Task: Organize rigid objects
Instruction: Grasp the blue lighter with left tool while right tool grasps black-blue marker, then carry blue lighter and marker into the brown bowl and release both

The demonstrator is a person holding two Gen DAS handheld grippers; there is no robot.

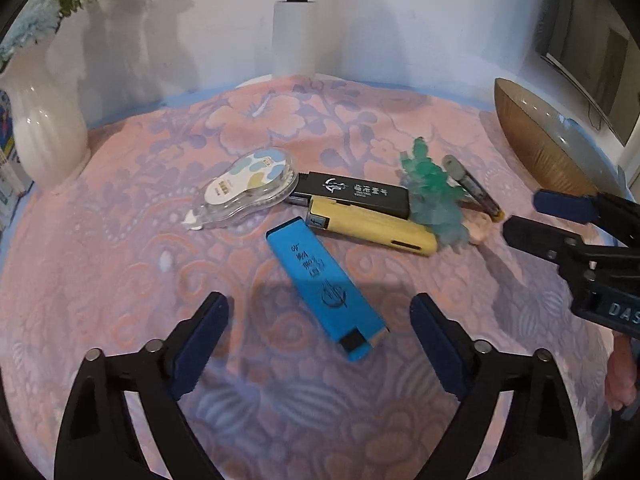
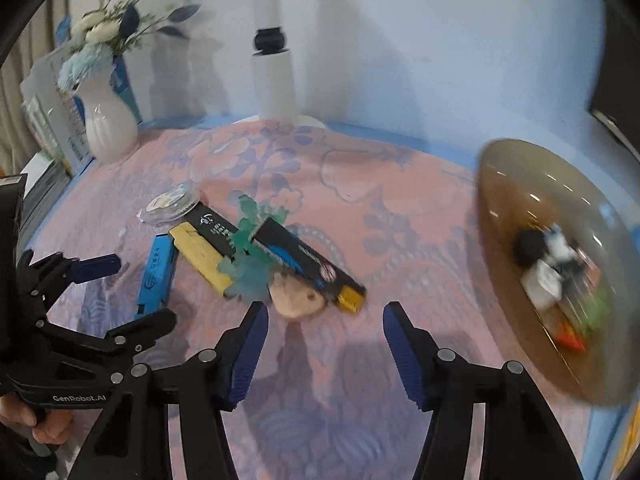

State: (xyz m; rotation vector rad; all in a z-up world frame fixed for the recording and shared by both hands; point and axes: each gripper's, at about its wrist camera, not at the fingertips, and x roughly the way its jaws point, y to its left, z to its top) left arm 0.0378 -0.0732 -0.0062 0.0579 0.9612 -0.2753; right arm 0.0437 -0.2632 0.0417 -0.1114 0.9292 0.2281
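A blue flat stick lies slantwise on the pink flowered cloth, its near end between the fingers of my left gripper. That gripper is open and its pads stand clear of the stick. Behind it lie a yellow stick, a black stick, a clear correction-tape holder and a green plastic piece. My right gripper is open with nothing between its fingers. Just beyond its left fingertip lie a pink lump and a black-and-blue bar.
A brown bowl at the right holds several small items. A white vase with blue flowers stands at the back left beside books. A white post rises at the back middle. A hand holds the left gripper's handle.
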